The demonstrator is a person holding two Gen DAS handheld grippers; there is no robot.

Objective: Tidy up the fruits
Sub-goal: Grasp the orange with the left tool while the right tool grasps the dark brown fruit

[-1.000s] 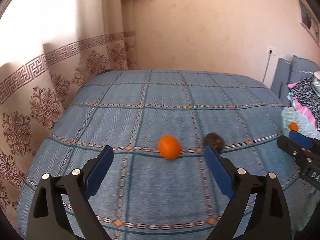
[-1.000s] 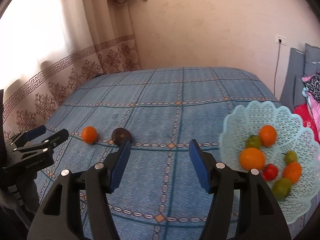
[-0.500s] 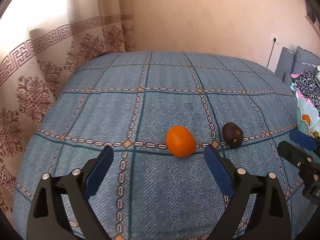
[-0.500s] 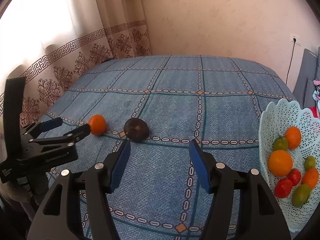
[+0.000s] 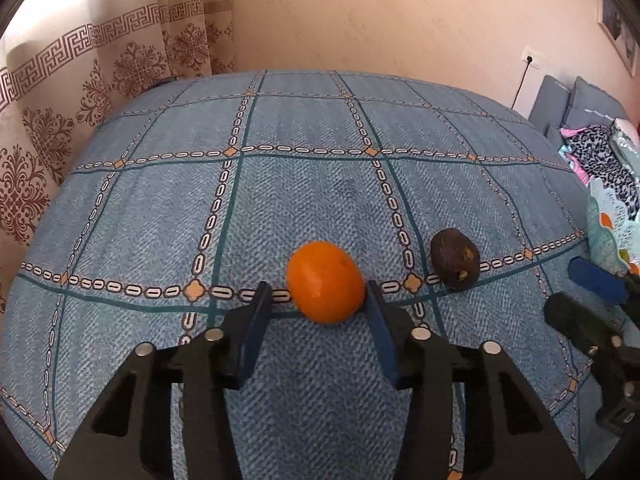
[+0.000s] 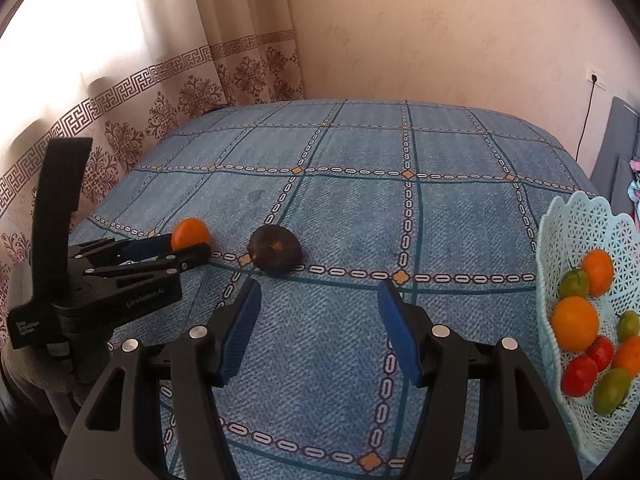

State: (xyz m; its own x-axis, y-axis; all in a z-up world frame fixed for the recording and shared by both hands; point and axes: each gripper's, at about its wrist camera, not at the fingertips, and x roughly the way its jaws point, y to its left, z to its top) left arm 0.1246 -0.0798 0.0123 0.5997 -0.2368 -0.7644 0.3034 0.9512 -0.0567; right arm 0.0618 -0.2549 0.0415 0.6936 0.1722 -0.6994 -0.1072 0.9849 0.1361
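Observation:
An orange (image 5: 325,281) lies on the blue checked bedspread (image 5: 304,196) between the jaws of my left gripper (image 5: 316,286). The jaws are closing: the right pad touches the orange, while a small gap shows at the left pad. A dark brown fruit (image 5: 455,258) lies just right of the orange. In the right wrist view the left gripper (image 6: 188,246) flanks the orange (image 6: 191,233), and the dark fruit (image 6: 274,249) sits just beyond my right gripper (image 6: 319,286), which stands open and holds nothing.
A pale green lattice basket (image 6: 576,216) at the right edge of the bed holds several oranges, tomatoes and green fruits. A patterned curtain (image 6: 168,92) hangs on the left, a wall stands behind, and cushions with clothes (image 5: 592,148) lie far right.
The left gripper has come down and forward onto the orange, and its jaws have narrowed around it. The right gripper has moved closer to the dark fruit with the same opening.

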